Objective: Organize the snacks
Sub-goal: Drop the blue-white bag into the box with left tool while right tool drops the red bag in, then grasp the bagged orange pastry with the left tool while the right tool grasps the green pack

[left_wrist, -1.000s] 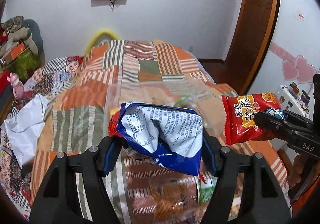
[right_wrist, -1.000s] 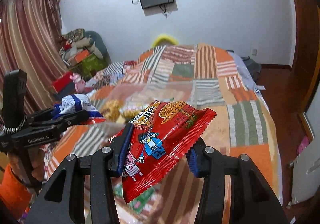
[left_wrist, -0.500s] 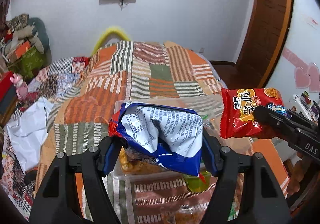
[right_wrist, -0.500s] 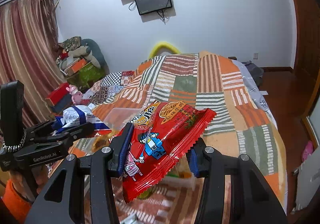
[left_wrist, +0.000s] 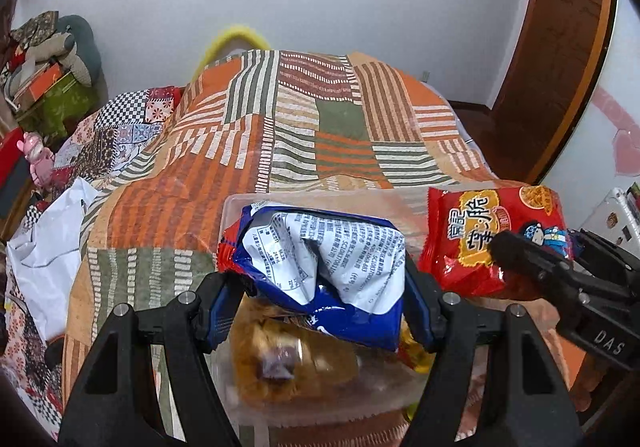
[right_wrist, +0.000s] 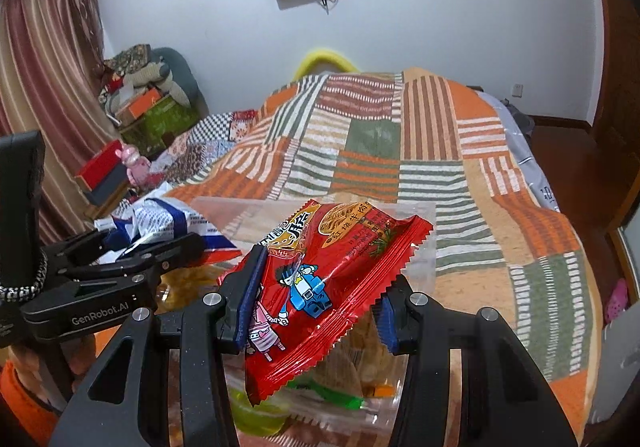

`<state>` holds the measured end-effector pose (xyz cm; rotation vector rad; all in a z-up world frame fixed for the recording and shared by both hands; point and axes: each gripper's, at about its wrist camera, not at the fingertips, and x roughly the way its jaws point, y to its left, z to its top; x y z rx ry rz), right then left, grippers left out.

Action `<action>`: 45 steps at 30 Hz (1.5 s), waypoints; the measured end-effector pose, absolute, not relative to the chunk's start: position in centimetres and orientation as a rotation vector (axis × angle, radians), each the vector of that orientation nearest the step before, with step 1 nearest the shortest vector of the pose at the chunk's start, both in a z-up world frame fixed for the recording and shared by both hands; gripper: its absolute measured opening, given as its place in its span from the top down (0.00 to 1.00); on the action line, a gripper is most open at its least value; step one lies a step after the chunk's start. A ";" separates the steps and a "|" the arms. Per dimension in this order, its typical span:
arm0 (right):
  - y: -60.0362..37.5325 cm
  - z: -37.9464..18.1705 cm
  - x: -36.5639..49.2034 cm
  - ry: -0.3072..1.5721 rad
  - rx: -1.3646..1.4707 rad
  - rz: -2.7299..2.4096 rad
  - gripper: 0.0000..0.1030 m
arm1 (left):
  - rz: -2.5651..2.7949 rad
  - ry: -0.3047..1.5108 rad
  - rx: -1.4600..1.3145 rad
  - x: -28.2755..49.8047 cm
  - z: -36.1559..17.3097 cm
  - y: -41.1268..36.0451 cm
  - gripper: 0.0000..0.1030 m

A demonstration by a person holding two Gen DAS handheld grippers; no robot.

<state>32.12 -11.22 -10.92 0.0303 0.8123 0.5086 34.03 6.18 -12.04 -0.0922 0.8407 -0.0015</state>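
Note:
My left gripper [left_wrist: 320,303] is shut on a blue and white snack bag [left_wrist: 324,263] and holds it above a clear plastic bin [left_wrist: 240,203] on the bed. My right gripper [right_wrist: 316,307] is shut on a red snack bag [right_wrist: 324,283] and holds it over the same bin [right_wrist: 224,207]. The red bag [left_wrist: 484,239] also shows at the right of the left wrist view, with the right gripper [left_wrist: 516,251] on it. The left gripper [right_wrist: 188,247] and blue bag [right_wrist: 168,223] show at the left of the right wrist view. Several snack packs lie inside the bin.
A patchwork striped quilt [left_wrist: 320,127] covers the bed. A white plastic bag [left_wrist: 44,247] lies at its left edge. Boxes and toys [right_wrist: 148,107] are piled against the far left wall. A wooden door [left_wrist: 560,47] stands at the right.
Both grippers have moved forward and down over the clear bin with their bags still held. The bin's contents now show below the fingers.

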 end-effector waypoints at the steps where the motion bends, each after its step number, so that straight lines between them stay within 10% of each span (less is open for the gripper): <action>1: -11.1 -11.2 32.3 0.818 0.025 0.510 0.57 | -0.001 0.849 -0.083 34.3 -12.4 6.2 0.32; 45: -14.6 -7.3 20.8 0.752 -0.061 0.516 0.17 | -0.086 0.821 -0.066 19.1 -8.0 4.6 0.10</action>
